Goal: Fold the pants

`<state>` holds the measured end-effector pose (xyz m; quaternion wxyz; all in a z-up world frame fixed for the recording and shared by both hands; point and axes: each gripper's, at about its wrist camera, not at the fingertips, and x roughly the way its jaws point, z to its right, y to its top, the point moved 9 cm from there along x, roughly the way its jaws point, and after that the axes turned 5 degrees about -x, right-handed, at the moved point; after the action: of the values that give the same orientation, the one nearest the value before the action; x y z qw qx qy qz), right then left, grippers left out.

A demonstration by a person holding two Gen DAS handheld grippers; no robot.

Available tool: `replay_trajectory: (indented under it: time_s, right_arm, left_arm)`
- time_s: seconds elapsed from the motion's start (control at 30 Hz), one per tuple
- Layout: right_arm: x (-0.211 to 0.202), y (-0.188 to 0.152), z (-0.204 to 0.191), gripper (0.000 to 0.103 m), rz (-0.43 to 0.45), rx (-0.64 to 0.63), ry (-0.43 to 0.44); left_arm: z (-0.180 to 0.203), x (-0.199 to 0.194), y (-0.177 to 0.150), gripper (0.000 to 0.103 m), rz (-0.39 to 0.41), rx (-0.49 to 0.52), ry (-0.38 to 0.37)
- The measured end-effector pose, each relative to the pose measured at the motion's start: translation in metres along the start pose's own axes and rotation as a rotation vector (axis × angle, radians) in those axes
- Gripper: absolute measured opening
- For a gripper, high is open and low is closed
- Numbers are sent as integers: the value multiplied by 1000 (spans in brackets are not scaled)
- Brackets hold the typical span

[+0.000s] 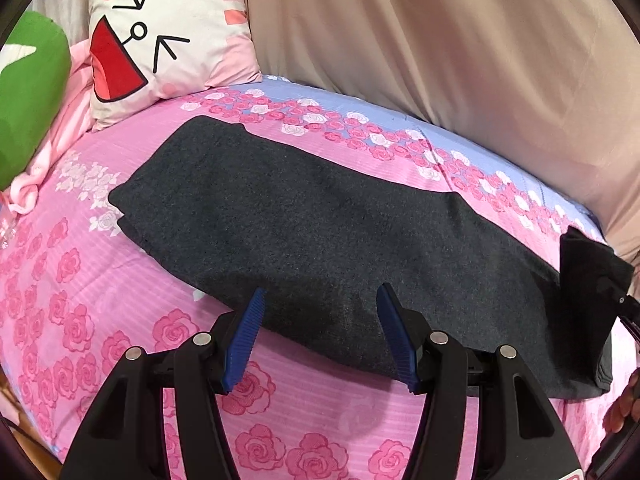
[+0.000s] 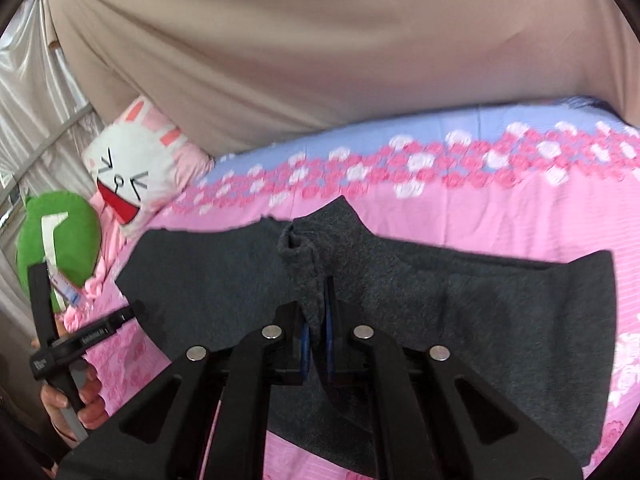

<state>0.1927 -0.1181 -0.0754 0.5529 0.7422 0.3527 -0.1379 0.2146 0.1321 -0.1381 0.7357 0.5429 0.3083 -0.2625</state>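
Observation:
Dark grey pants (image 1: pixel 320 220) lie stretched out lengthwise across the pink rose-print bed sheet (image 1: pixel 100 300). My left gripper (image 1: pixel 320 300) is open, its blue pads (image 1: pixel 248 336) standing above the near edge of the pants with nothing pinched between them. In the right wrist view my right gripper (image 2: pixel 318 292) is shut on a bunched fold of the pants (image 2: pixel 480 320), and the pinched cloth rises in a crumpled peak above the fingers. At the far right of the left wrist view that end of the pants stands lifted off the bed.
A white rabbit-face pillow (image 1: pixel 160 40) and a green plush (image 1: pixel 28 92) sit at the head of the bed. A beige cloth (image 1: pixel 440 40) hangs along the far side. A person's hand (image 2: pixel 76 400) holds the left gripper's handle.

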Motion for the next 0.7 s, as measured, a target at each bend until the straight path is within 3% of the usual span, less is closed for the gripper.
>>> replay_trajectory:
  time_s: [0.03,0.1,0.17,0.27,0.3,0.43,0.53,0.63,0.7]
  right_arm:
    - [5,-3,-4,15,-16,-2,20]
    - [24,-21,-11,55,-116,-32,58]
    - [21,-34,-6,54,-140,-52,14]
    - [-29,-34,27,53,-26,16,-61]
    - [-54,-37,53,54,12,65,-122]
    - [-114,-71,139,60,11,195,-304]
    - [-116,-96,167,60,-33,304,-268]
    - [-99,-113,169,60,-70,359,-190]
    - [-92,-112,164,71,-38,337,-185]
  left_arm:
    - [1,1,0,57,-3,-7,-6]
    - [4,4,0,57,-12,-18,-18]
    - [6,4,-1,57,-25,-22,-25]
    - [0,-3,2,59,-10,-21,-20]
    - [-5,-6,5,61,0,-33,-27]
    - [-48,-5,28,62,-3,-201,-98]
    - [-90,6,45,62,1,-314,-58]
    - [-116,19,53,62,-9,-398,-78]
    - [-126,33,52,62,-40,-462,-110]
